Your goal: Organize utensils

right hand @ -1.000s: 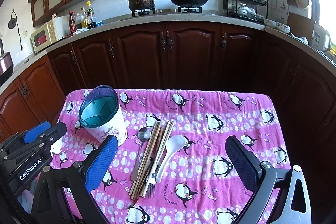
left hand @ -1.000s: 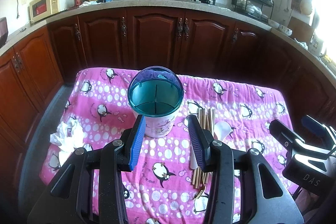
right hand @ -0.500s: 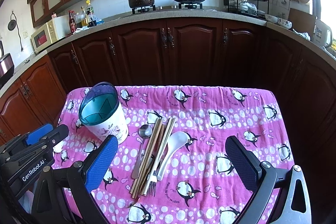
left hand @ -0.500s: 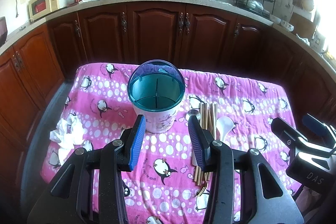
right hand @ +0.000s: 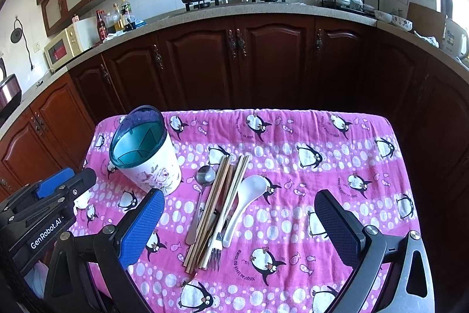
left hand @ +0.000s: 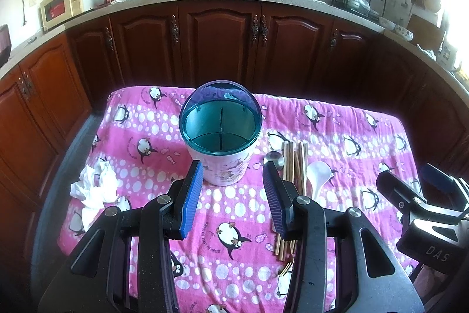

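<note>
Both grippers are held above the near edge of the table, angled down, and nothing is gripped by either. On the left gripper (left hand: 233,166) the blue pads are parted with only the cloth seen through the gap; the holder (left hand: 220,134) stands just beyond the fingertips, not between them. On the right gripper (right hand: 239,200) the jaws are spread wide, and the utensils are seen lying on the cloth in the gap between the pads, untouched.

A pink cloth (right hand: 322,154) printed with penguins and white dots is spread over the table. The holder (right hand: 145,154), a white floral cup with a teal rim, stands upright on the left part of the cloth; its clear blue lid is tipped open at the back, and its inside is split by dividers into compartments, in which nothing is seen.

Just right of the holder the utensils are laid side by side, roughly parallel, running from near to far. A metal spoon (right hand: 200,189) lies nearest the holder, bowl at the far end. Next come the chopsticks (right hand: 218,204), several wooden pairs in a loose bundle. A fork (right hand: 215,251) lies partly under them, tines toward the near edge. A white soup spoon (right hand: 247,195) lies on the right, touching the bundle.

Crumpled tissue (left hand: 93,187) is seen at the cloth's left edge, well apart from the utensils.
</note>
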Demonstrator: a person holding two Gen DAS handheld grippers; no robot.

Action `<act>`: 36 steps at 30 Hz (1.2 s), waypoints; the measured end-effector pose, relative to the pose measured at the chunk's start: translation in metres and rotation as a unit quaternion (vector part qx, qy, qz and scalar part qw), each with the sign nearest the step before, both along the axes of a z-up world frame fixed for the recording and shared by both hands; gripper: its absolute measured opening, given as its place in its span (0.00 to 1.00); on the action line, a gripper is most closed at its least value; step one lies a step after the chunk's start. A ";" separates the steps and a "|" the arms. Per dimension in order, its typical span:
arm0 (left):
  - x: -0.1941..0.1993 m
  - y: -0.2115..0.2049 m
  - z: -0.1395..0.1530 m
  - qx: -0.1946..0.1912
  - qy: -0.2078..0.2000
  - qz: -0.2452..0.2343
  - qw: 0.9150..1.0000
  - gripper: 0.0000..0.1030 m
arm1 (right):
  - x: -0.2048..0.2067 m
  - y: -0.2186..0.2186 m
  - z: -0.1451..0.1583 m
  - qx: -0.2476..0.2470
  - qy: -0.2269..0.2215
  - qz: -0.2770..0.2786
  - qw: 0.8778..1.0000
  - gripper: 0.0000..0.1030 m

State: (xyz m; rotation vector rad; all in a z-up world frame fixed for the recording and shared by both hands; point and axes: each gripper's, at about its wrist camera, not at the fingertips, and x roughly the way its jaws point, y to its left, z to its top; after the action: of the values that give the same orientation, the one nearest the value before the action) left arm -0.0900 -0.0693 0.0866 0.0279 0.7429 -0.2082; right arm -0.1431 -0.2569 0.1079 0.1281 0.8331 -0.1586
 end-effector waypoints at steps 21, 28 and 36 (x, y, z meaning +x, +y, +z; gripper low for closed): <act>0.016 -0.007 -0.021 0.007 0.026 -0.012 1.000 0.40 | 0.016 -0.007 -0.024 -0.008 0.027 0.009 1.000 0.99; 0.031 -0.010 -0.046 0.007 0.071 -0.023 0.997 0.40 | 0.035 -0.031 -0.063 0.046 0.061 0.025 0.997 0.80; 0.046 -0.026 -0.077 -0.006 0.120 -0.058 0.991 0.40 | 0.074 -0.060 -0.116 0.110 0.109 0.033 0.987 0.47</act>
State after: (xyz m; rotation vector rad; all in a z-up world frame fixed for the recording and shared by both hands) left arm -0.0436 -0.0953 0.0093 0.0343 0.9803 -0.3316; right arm -0.0691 -0.3171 -0.0077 0.2937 1.0702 -0.0178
